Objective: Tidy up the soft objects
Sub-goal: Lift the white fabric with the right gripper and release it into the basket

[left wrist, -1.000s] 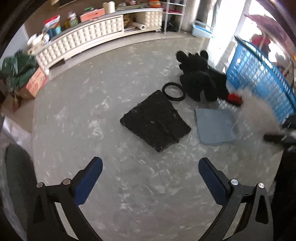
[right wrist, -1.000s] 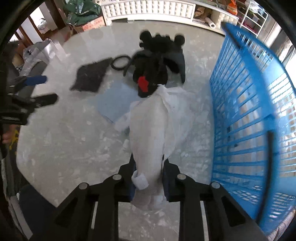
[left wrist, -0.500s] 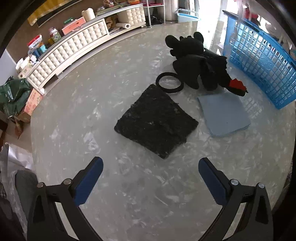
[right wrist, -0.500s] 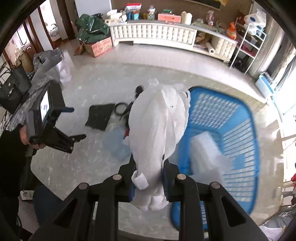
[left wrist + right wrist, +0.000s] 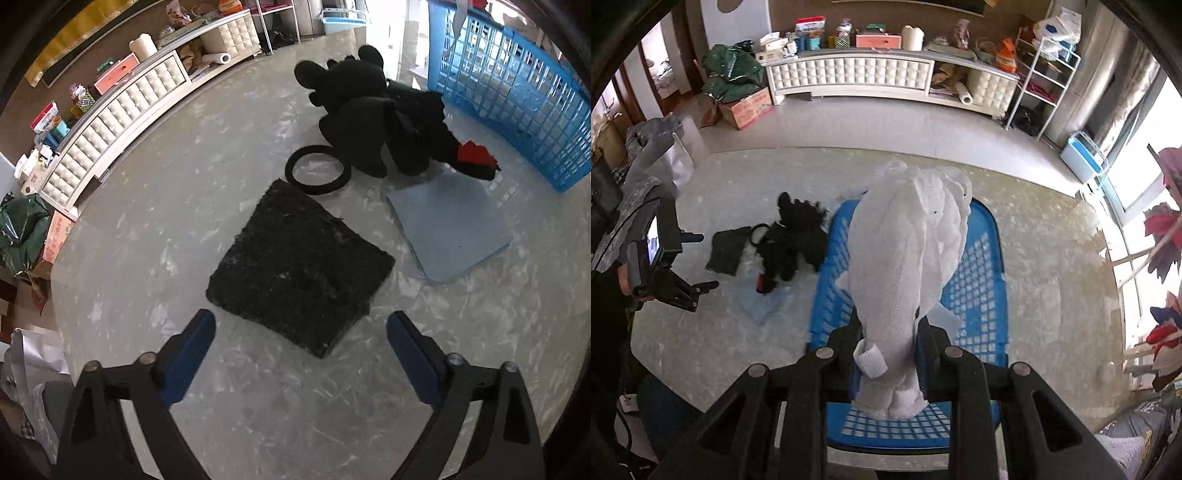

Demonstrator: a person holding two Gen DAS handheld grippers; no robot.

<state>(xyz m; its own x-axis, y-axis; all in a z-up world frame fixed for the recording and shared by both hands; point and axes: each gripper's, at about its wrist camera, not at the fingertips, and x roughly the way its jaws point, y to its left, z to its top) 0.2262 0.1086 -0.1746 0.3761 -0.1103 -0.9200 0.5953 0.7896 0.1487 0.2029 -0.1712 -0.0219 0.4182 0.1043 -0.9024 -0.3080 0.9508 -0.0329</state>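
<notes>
My right gripper (image 5: 888, 334) is shut on a white cloth (image 5: 908, 251) and holds it high above the blue basket (image 5: 982, 266). My left gripper (image 5: 301, 332) is open and empty, just above the floor in front of a black fuzzy mat (image 5: 299, 266). Beyond the mat lie a black ring (image 5: 317, 170), a black plush toy with a red patch (image 5: 384, 122) and a flat blue-grey cloth (image 5: 447, 225). The blue basket also shows in the left wrist view (image 5: 517, 85) at the right. The left gripper shows in the right wrist view (image 5: 694, 291).
A white tufted cabinet (image 5: 857, 75) with clutter on top runs along the far wall. A cardboard box (image 5: 746, 107) and a green bag (image 5: 735, 72) stand at its left end. A wire shelf (image 5: 1045, 81) and a blue-and-white box (image 5: 1084, 157) stand at the right.
My right gripper has lifted the white cloth from beside the basket to high over it. My left gripper has moved closer to the black mat.
</notes>
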